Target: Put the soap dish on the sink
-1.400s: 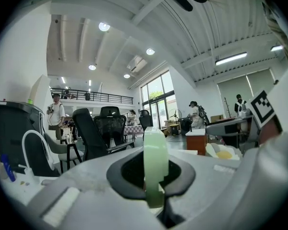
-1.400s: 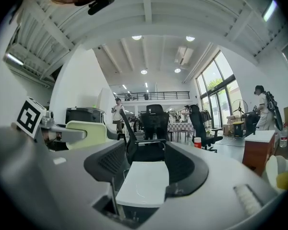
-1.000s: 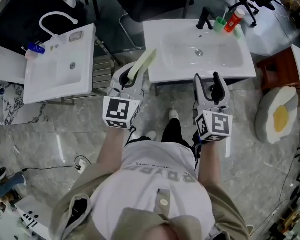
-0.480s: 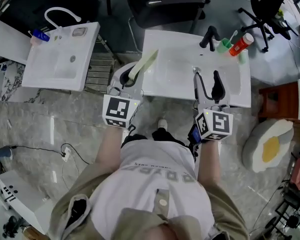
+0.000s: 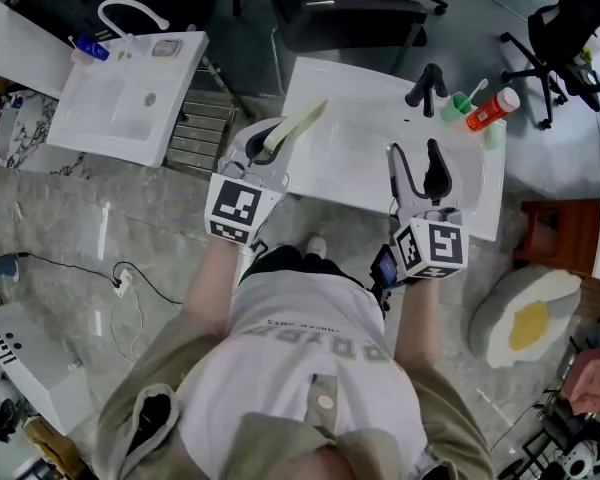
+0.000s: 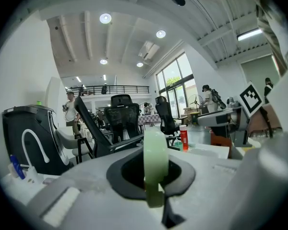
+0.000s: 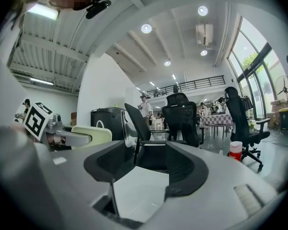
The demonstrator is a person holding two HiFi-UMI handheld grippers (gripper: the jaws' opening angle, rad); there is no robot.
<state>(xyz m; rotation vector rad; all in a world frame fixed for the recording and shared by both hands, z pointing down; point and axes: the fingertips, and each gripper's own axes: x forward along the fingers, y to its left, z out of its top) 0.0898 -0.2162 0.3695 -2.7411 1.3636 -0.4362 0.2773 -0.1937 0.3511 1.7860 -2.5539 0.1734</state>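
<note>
Fingers of left gripper point(image 5: 268, 146) clamp the soap dish point(image 5: 298, 126); right gripper point(image 5: 416, 168) gapes empty. Both at the white sink point(image 5: 345, 173) edge, above grey marble floor point(image 5: 100, 238).

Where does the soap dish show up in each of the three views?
Head view: soap dish upper centre, held in the left gripper at the sink's left edge.
Left gripper view: bottom centre, edge-on between the shut jaws.
Right gripper view: left side, mid-height.
Shared landmark: the red bottle, seen in all three.
</note>
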